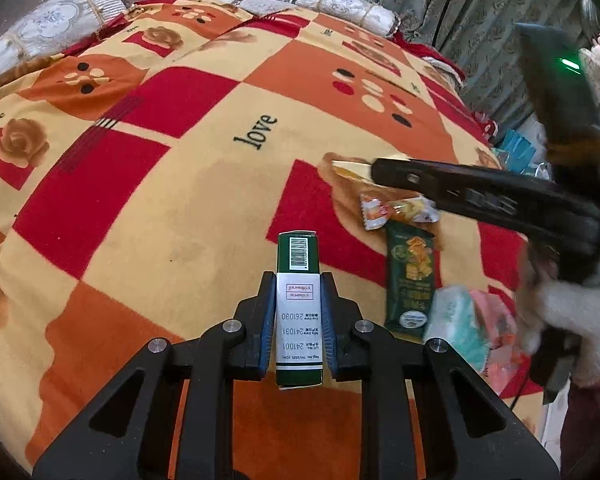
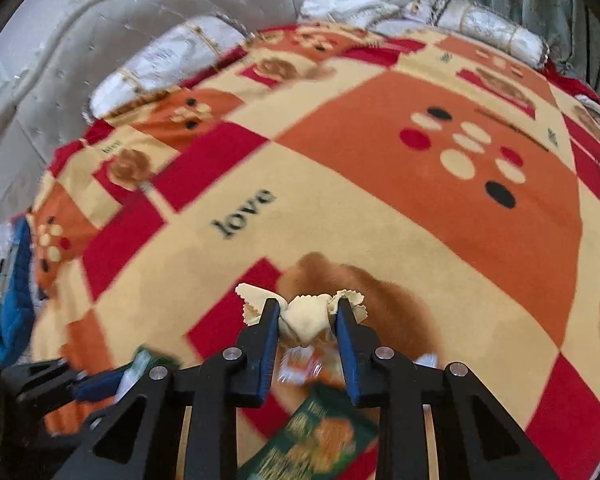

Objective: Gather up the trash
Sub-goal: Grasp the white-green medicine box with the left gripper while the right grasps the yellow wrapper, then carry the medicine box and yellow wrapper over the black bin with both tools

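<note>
The left tool (image 1: pixel 298 312) holds a green and white box (image 1: pixel 298 300) tight, its long side pointing away. Just right lie a green wrapper (image 1: pixel 410 276) and tissue pack (image 1: pixel 458 326) on the bed (image 1: pixel 180 200). Farther off, the right tool (image 2: pixel 308 316) pinches a cream candy wrapper (image 2: pixel 306 314). No trash bin shows.

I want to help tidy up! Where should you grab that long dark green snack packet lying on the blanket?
The green snack packet lies flat on the blanket, so probably pinch across its narrow width from above, near the middle. Its far end touches the orange wrapper and its near end the tissue pack.
</note>
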Motion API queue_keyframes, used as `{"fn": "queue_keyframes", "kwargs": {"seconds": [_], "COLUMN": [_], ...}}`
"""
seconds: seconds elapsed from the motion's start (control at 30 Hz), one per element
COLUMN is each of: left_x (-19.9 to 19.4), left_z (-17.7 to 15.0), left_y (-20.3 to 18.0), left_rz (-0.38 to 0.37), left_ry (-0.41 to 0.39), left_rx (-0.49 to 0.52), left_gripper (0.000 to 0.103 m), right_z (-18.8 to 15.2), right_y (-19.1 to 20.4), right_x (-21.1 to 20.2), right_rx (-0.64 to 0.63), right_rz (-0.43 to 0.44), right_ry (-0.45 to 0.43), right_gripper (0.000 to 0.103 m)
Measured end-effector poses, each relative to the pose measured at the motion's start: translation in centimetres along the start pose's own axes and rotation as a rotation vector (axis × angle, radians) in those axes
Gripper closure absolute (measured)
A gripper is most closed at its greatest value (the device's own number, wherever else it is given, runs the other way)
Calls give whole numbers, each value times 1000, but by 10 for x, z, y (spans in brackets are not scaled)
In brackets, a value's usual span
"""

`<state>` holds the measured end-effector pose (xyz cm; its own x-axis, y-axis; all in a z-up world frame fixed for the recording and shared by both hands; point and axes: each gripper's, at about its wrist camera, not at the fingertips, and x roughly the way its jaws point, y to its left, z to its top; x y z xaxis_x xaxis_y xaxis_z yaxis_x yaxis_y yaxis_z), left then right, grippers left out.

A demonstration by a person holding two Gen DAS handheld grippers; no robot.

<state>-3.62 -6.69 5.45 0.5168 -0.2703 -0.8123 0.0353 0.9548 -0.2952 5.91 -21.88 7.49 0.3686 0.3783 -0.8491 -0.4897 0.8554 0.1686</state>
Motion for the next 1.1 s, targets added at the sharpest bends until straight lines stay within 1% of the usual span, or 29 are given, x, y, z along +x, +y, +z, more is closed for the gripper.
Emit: {"fn": "queue_keyframes", "kwargs": {"seconds": [0.1, 0.3, 0.43, 0.6, 0.9, 1.1], "left_x": [-9, -29, -41, -51, -54, -48], "left_z": [-2, -14, -22, -29, -43, -52], "left_y": [-8, -35, -64, -102, -175, -224], "left_rz": [-12, -35, -61, -97, -167, -213], "left_ry": [-10, -28, -39, -48, -41, -21], "left_rx": [10, 62, 108, 161, 258, 321], "left_gripper": [85, 85, 85, 85, 85, 84], "right_z": [-17, -56, -91, -131, -185, -217], "right_y": [8, 5, -12, -34, -73, -104], "right_x": [-35, -79, -108, -133, -183, -208], "right_rx": [-13, -9, 39, 106, 202, 277], "right_rz": [14, -17, -29, -60, -118, -156], "right_ry": [-56, -96, -117, -131, -168, -186], "right_gripper": [76, 76, 76, 76, 76, 76]}}
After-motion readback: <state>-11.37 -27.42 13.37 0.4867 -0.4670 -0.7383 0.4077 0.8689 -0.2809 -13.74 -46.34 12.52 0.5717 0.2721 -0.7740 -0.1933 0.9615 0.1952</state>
